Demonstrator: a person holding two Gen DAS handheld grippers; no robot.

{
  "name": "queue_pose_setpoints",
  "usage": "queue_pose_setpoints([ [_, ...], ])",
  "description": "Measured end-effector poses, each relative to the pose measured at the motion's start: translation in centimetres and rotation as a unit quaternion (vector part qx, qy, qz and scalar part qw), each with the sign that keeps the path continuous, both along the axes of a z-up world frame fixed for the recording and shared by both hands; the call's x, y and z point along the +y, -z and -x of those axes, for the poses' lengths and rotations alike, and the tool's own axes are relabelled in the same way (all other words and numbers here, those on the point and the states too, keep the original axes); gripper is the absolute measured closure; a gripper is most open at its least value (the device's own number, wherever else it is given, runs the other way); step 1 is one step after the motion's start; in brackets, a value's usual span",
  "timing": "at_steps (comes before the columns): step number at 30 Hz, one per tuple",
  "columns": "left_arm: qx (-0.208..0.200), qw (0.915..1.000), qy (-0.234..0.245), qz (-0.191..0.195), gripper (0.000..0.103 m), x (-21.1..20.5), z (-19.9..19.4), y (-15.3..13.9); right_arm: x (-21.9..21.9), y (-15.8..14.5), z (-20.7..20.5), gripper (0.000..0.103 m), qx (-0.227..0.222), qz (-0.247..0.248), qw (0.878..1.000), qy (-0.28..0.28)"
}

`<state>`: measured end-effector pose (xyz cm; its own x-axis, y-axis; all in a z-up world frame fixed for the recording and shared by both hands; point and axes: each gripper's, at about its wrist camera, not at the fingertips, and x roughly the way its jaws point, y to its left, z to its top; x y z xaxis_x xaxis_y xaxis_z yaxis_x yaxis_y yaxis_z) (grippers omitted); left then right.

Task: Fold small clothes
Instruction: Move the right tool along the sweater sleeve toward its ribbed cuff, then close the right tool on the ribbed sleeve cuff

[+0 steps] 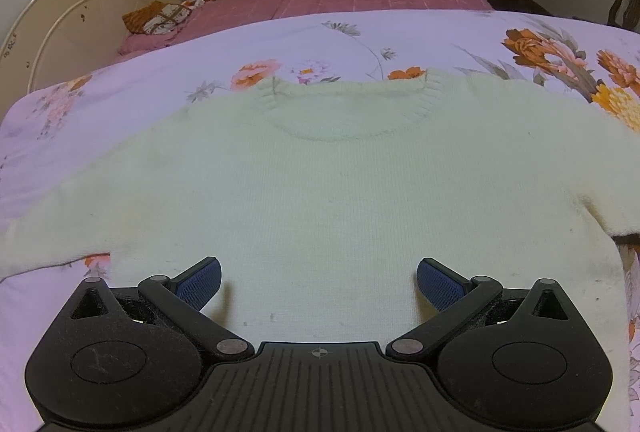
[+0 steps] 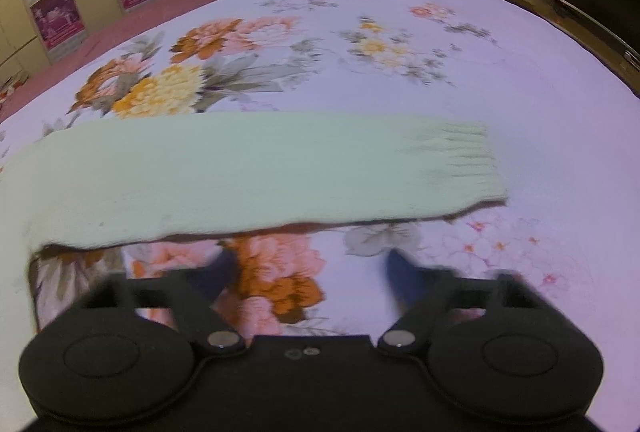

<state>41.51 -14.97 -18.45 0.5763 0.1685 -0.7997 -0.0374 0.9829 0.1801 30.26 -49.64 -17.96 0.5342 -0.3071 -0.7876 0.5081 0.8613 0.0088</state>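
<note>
Folding is not yet begun; the sweater (image 1: 320, 191) lies flat; left gripper (image 1: 318, 282) open, empty; right gripper (image 2: 312, 272) half open, empty, just before the sleeve (image 2: 256, 171); next it must pinch the sleeve.

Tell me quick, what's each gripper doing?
Left gripper: open, holding nothing, above the sweater.
Right gripper: open, holding nothing, short of the sleeve.

A pale cream sweater (image 1: 340, 191) lies flat on the floral bedspread (image 1: 120, 91), its neckline at the far side and sleeves spread to both sides. The left tool (image 1: 319, 282) hangs over its lower body, blue-padded jaws wide apart, gripping nothing.
</note>
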Motion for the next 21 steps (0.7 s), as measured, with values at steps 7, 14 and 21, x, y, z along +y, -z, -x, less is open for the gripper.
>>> queue_pose_setpoints([
  [7, -0.003, 1.0000, -0.002, -0.001, 0.000, 0.3, -0.2, 0.1, -2.2, -0.3, 0.3, 0.049, -0.032, -0.053, 0.998, 0.027],
  [14, -0.007, 0.9999, 0.006, -0.007, 0.000, 0.9, -0.5, 0.4, -3.8, -0.5, -0.5, 0.058, -0.061, -0.058, 0.995, 0.054],
  [21, -0.010, 0.9998, 0.007, -0.016, 0.000, 1.4, -0.6, 0.2, -4.9, -0.7, -0.4, 0.056, -0.069, -0.088, 0.991, 0.069],
])
